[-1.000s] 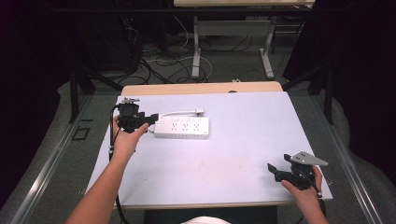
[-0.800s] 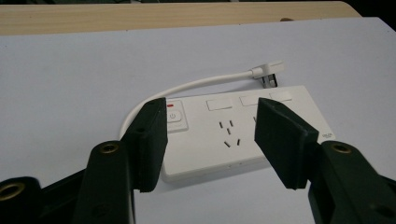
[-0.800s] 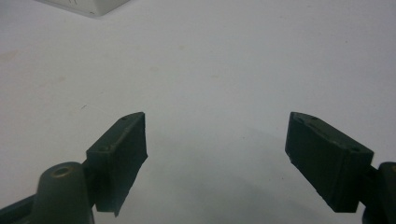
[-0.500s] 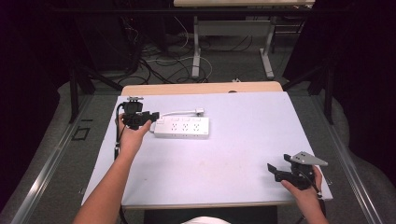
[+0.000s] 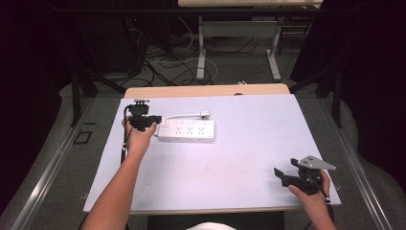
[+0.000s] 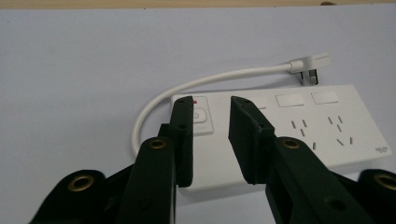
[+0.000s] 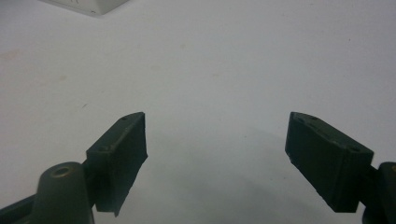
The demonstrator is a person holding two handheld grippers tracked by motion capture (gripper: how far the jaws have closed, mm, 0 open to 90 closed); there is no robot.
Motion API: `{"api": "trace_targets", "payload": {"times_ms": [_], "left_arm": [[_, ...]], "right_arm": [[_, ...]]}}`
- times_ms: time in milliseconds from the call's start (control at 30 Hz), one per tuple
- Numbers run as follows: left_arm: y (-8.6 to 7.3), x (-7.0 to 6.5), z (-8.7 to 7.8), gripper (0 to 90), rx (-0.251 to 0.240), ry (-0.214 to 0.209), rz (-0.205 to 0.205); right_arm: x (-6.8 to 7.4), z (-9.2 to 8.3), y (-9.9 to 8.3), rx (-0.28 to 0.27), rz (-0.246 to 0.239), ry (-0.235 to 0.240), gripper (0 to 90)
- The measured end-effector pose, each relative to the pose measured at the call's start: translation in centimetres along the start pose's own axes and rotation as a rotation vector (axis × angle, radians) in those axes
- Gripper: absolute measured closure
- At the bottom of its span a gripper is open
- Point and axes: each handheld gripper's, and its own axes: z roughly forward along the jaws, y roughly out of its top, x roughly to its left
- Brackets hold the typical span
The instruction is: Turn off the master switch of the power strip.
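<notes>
Left gripper [image 6: 210, 135], jaws just been narrowing with nothing gripped, lines up over power strip [image 6: 299, 135] switch [image 6: 201, 120]; next: press. Right gripper [image 7: 219, 158] idle, wide open.

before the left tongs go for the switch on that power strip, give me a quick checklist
1. Left tongs lined up over the power switch: ok.
2. Jaws have just been closing, a gap remains, nothing pinched between them: ok.
3. Power strip lying flat on the table: ok.
4. Plug free, lying on the table beside the strip: ok.
5. Right tongs open, well away from the strip: ok.
6. Jaw tips touching the switch: cannot tell.
</notes>
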Motion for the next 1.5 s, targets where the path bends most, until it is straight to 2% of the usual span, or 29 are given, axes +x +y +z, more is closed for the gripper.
{"api": "trace_targets", "payload": {"times_ms": [33, 133, 233, 500, 667, 700, 800, 867, 933, 967, 1000, 1100, 1500], "left_arm": [[0.0, 0.0, 0.2, 74.6, -0.005, -0.007, -0.014], [0.0, -0.1, 0.6, 77.4, 0.004, -0.007, -0.02], [-0.1, -0.2, 1.0, 80.8, 0.046, 0.0, -0.006], [-0.2, -0.4, 2.2, 89.3, 0.06, 0.023, 0.005], [-0.1, -0.4, 2.8, 89.9, 0.084, 0.025, 0.005], [-0.1, -0.3, 3.1, 89.9, 0.072, 0.03, 0.007], [-0.1, -0.2, 3.6, 90.0, 0.077, 0.033, 0.005], [0.0, 0.0, 3.8, 90.0, 0.098, 0.03, 0.004], [-0.1, 0.1, 4.1, 90.0, 0.085, 0.035, 0.0], [0.0, 0.2, 4.1, 89.9, 0.099, 0.031, -0.001], [-0.1, 0.2, 4.3, 90.0, 0.082, 0.036, -0.006], [0.0, 0.3, 4.7, 90.0, 0.098, 0.038, -0.003], [-0.1, 0.5, 6.4, 89.9, 0.11, 0.061, -0.007]], "right_arm": [[0.0, 0.0, 0.0, 0.001, 0.0, 0.001, 20.2], [0.1, 0.0, 0.0, 0.004, 0.008, 0.003, 20.2], [0.1, 0.0, 0.0, 0.003, 0.007, 0.004, 20.2], [0.0, 0.0, 0.0, 0.003, 0.0, 0.003, 20.2], [0.1, 0.0, 0.0, 0.007, 0.011, 0.007, 20.2], [0.1, 0.0, 0.0, 0.007, 0.011, 0.007, 20.2], [0.1, 0.0, 0.0, 0.009, 0.008, 0.003, 20.2], [0.1, 0.1, 0.0, 0.005, 0.014, 0.004, 20.2], [0.2, 0.1, -0.1, -0.001, 0.017, 0.005, 20.2], [0.1, 0.1, 0.0, 0.005, 0.015, 0.013, 20.2], [0.1, 0.1, -0.1, 0.005, 0.017, 0.013, 20.2], [0.1, 0.1, -0.1, 0.005, 0.019, 0.013, 20.2], [0.2, 0.1, -0.1, -0.003, 0.027, 0.014, 20.2]]}}
